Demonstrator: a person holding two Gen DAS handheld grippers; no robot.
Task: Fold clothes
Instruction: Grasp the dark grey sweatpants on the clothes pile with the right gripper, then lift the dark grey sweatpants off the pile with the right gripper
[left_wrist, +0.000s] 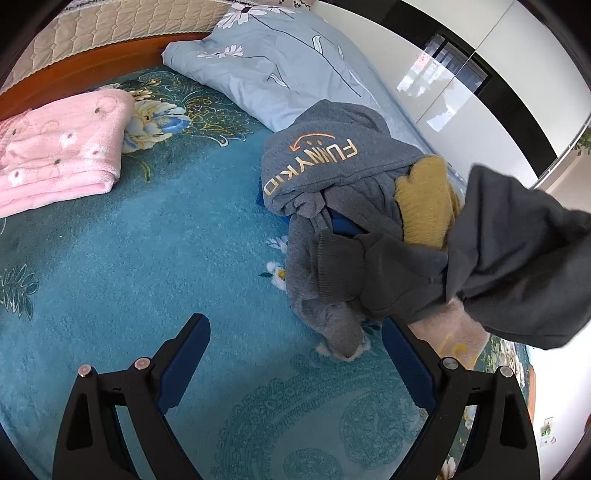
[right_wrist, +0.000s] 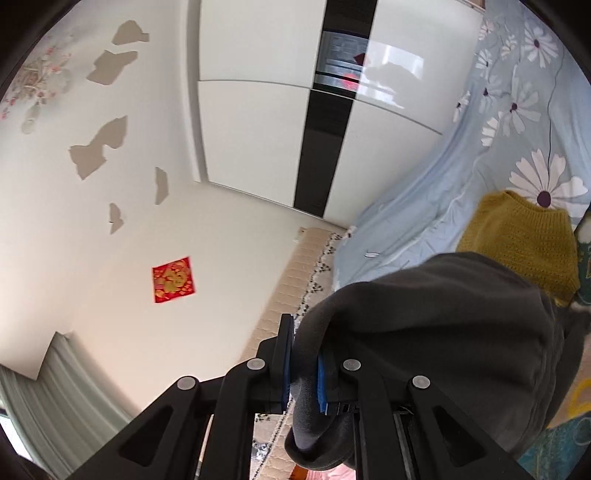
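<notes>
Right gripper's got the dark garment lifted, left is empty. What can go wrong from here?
1. The right gripper pinches only a small bunch of the dark grey garment; it may slip out.
2. The garment's lower part still lies on the pile, over the yellow knit and the grey FUNNY KID hoodie; lifting may drag them along.
3. The left gripper hangs open over the teal blanket, leaving the garment unsupported.

Dark grey garment (right_wrist: 443, 332), lifted, bunched
</notes>
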